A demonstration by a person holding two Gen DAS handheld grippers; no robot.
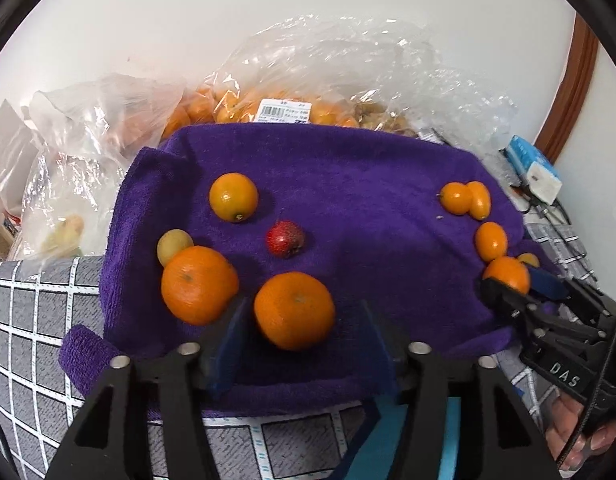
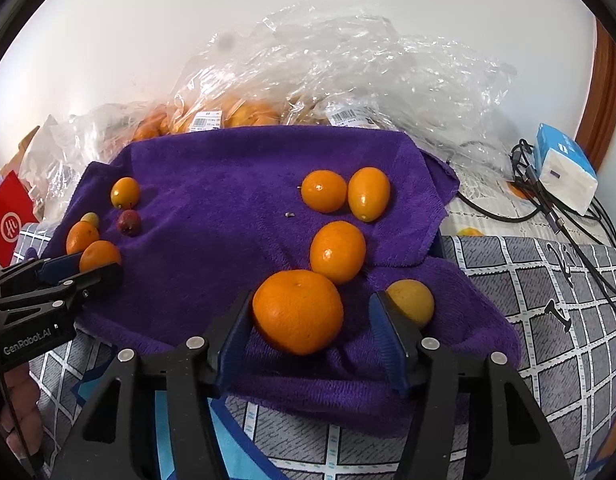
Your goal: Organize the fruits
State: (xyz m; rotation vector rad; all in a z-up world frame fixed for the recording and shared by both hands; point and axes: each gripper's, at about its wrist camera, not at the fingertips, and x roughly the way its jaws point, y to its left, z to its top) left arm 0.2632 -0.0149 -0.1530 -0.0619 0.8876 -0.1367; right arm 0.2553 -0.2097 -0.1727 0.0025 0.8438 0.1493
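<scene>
From the left wrist camera, the left gripper (image 1: 300, 320) is reaching over a purple towel (image 1: 347, 168) with its blue fingers (image 1: 228, 340) standing apart on either side of a mandarin (image 1: 294, 310); the left pad is close to the fruit, while a clear gap is showing on the right, so nothing is being clamped. A second mandarin (image 1: 199, 284) is lying just to the left, touching a small yellow fruit (image 1: 174, 245) behind it. Farther back, a round orange fruit (image 1: 233, 197) and a small red fruit (image 1: 285, 238) are sitting near each other. At the right edge of the towel, three kumquats (image 1: 464, 198) are lying in a loose group, and the right gripper (image 1: 515, 284) is framing another orange there. Clear plastic bags (image 1: 308, 80) holding more fruit are piled behind the towel.

From the right wrist camera, the right gripper (image 2: 308, 316) is holding its fingers (image 2: 387, 336) wide around an orange mandarin (image 2: 298, 312) without squeezing it; the left pad is nearly touching the peel, the right one is apart. A yellow-orange fruit (image 2: 412, 301) is sitting just outside the right finger. Kumquats (image 2: 337, 251) are lying just behind the mandarin. At far left, the left gripper (image 2: 88, 268) is bracketing its mandarin, fingers spread. The towel is lying on a grey checked cloth (image 2: 547, 280), with a blue and white box (image 2: 563, 172) and cables at the right.
</scene>
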